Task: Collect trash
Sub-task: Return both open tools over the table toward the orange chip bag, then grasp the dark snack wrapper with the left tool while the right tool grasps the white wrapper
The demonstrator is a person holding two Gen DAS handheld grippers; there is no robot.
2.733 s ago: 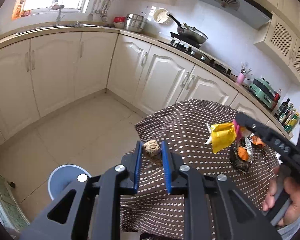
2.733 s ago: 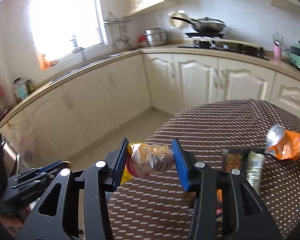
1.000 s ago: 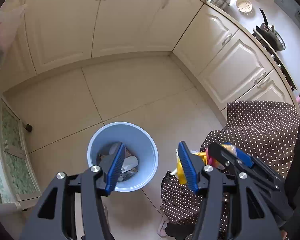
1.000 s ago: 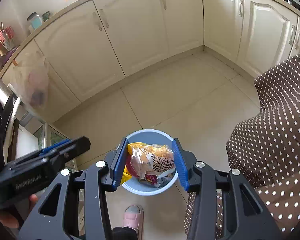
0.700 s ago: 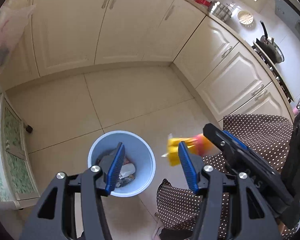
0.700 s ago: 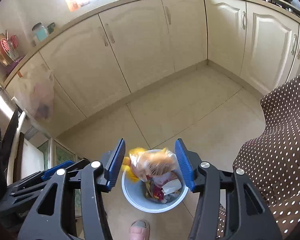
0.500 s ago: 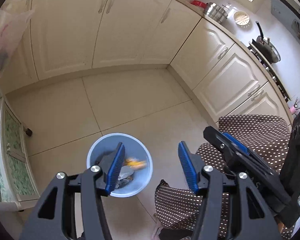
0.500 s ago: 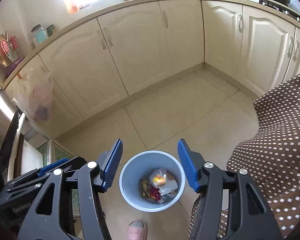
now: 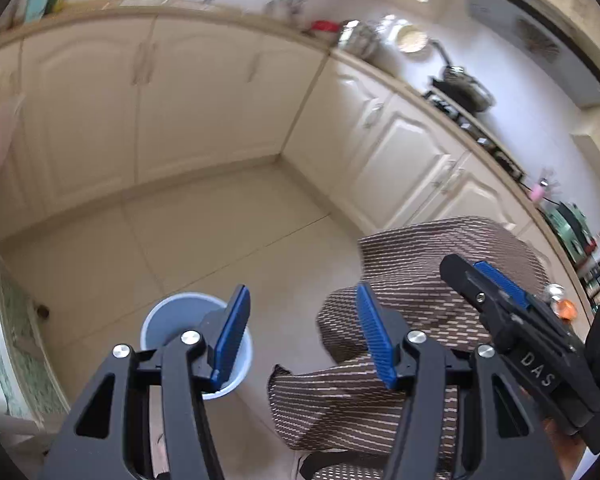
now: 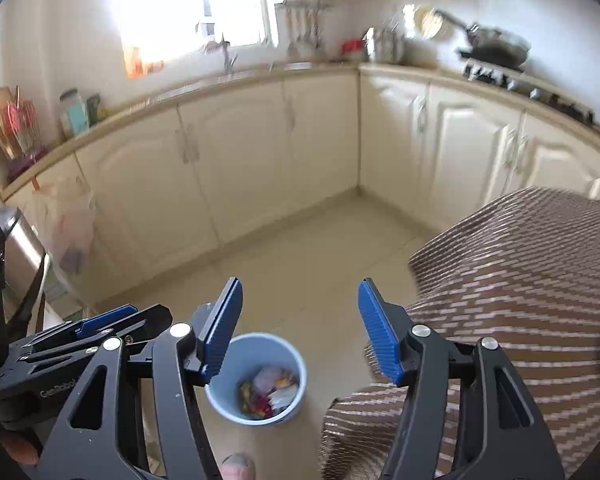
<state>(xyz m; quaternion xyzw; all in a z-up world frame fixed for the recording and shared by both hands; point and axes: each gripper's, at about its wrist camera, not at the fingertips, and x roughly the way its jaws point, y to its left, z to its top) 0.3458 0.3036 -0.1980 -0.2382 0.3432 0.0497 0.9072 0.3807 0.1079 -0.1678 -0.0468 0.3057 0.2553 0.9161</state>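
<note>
A light blue bin (image 10: 256,378) stands on the tiled floor beside the table, with several wrappers and bits of trash (image 10: 270,392) inside. It also shows in the left wrist view (image 9: 172,322), partly behind my left finger. My left gripper (image 9: 300,330) is open and empty above the floor between bin and table. My right gripper (image 10: 300,328) is open and empty, above and behind the bin. An orange crushed can (image 9: 562,306) lies on the table at the far right.
The table with a brown dotted cloth (image 9: 428,280) is on the right, also in the right wrist view (image 10: 520,280). Cream cabinets (image 10: 260,160) run along the walls. A stove with a pan (image 9: 464,90) is on the counter. A foot (image 10: 238,466) is by the bin.
Both grippers have tilted up and swung towards the table; the views are motion-blurred. The yellow wrapper dropped from my right gripper now lies in the bin. Both stay open.
</note>
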